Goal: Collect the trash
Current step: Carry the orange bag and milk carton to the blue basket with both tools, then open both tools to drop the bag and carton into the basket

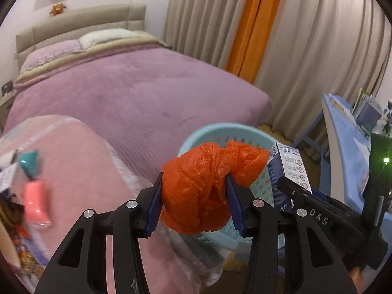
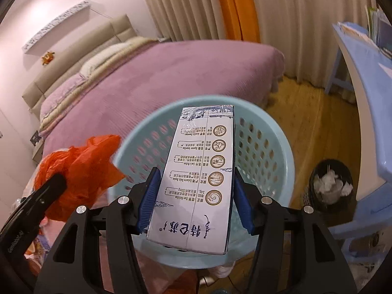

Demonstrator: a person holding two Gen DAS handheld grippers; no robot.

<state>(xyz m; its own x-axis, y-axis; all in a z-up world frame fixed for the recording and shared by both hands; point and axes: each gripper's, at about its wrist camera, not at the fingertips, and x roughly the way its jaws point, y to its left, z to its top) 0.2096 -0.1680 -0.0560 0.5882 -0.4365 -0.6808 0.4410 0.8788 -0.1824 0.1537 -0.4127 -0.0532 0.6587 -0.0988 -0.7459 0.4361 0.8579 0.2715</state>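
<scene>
Left fingers (image 1: 196,196) clamped on orange bag (image 1: 208,186), right fingers (image 2: 196,201) clamped on carton (image 2: 198,178), both over basket (image 2: 269,132)

White letters "DAS" stand on the black right gripper (image 1: 289,191). The milk carton (image 2: 196,183) carries large Chinese characters "特仑苏", seen upside down; its smaller print is unreadable.
</scene>
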